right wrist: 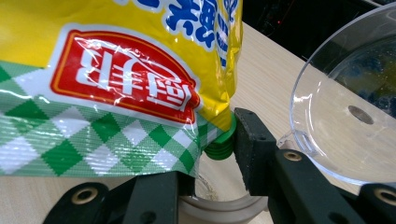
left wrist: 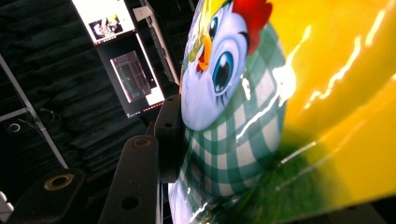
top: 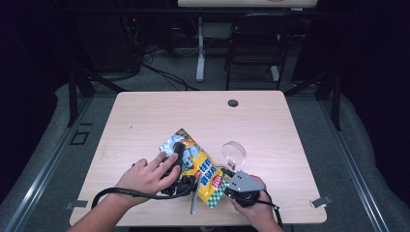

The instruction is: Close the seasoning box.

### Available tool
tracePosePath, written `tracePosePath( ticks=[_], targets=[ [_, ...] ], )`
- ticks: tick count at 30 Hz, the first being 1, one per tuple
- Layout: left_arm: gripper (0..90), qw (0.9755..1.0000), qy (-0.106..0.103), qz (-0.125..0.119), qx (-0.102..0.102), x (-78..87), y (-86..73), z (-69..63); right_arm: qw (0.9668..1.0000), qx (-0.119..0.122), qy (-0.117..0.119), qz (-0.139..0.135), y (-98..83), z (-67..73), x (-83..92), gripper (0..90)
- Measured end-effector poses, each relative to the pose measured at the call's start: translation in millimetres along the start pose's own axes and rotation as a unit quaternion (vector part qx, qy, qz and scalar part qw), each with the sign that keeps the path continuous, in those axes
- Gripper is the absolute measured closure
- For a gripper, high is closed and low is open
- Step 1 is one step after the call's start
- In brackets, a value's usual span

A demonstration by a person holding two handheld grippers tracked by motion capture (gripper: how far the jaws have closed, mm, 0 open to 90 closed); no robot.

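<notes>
High view: a yellow pouch (top: 198, 166) with a cartoon chicken and green check lies slantwise on the table (top: 145, 116), in the lower middle of the frame. The left hand (top: 147, 176) holds the left gripper (top: 180, 154) against the pouch's upper left part. The right hand (top: 254, 210), at the lower right of the pouch, holds the right gripper (top: 227, 181) at its lower corner. A clear glass (top: 233, 153) stands just right of the pouch, near the right gripper.

Left gripper view: the pouch (left wrist: 289, 116) takes up the right side of the frame. One black jaw, at lower left, presses flat against the check print; the other jaw is hidden behind the pouch, so the left gripper (left wrist: 196, 154) looks clamped on it.

Right gripper view: the pouch (right wrist: 112, 84) spans the upper left. Its green cap (right wrist: 223, 142) touches the right jaw's pad. The left jaw sits under the pouch's edge; whether the right gripper (right wrist: 210, 161) squeezes the cap I cannot tell. The glass (right wrist: 345, 107) stands at right.
</notes>
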State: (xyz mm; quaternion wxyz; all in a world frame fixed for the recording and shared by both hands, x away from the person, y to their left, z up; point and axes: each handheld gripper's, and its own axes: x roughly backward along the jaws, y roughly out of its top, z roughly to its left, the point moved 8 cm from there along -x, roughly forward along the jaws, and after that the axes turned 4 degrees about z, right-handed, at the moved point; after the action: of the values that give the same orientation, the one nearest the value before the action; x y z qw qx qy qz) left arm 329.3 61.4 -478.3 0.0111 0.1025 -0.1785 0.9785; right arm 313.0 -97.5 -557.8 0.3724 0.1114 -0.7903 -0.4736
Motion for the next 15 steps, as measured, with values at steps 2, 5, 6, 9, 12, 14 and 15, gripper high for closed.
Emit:
tracePosePath(
  ticks=[2,5,6,9,12,14,15],
  targets=[
    [63.1,1.0,0.001,-0.001,-0.006,0.6,0.7,1.3,1.0,0.0,0.001,0.0,0.2,0.2,0.1,70.6],
    [63.1,0.9999,-0.007,0.004,-0.007,1.1,0.0,0.2,1.0,-0.003,0.004,-0.002,0.1,0.0,0.0,70.6],
    [63.1,1.0,-0.005,0.002,-0.006,1.0,0.5,0.2,1.0,-0.004,0.005,-0.001,-0.1,0.0,-0.1,70.6],
    [63.3,1.0,-0.008,-0.001,-0.002,0.5,1.4,-0.3,1.0,-0.005,0.006,-0.001,-0.6,-0.2,-0.2,70.6],
    [63.3,1.0,-0.005,0.001,-0.002,0.5,1.5,0.3,1.0,-0.006,0.006,0.0,-0.7,-0.8,0.3,70.6],
    [63.4,1.0,-0.007,0.001,-0.002,0.5,1.7,0.5,0.9999,-0.008,0.008,-0.001,-0.8,-0.6,0.2,70.6],
    [63.4,0.9999,-0.006,0.004,-0.008,0.9,1.5,1.3,0.9999,-0.008,0.008,-0.001,-0.9,-0.6,0.3,70.6]
  ],
)
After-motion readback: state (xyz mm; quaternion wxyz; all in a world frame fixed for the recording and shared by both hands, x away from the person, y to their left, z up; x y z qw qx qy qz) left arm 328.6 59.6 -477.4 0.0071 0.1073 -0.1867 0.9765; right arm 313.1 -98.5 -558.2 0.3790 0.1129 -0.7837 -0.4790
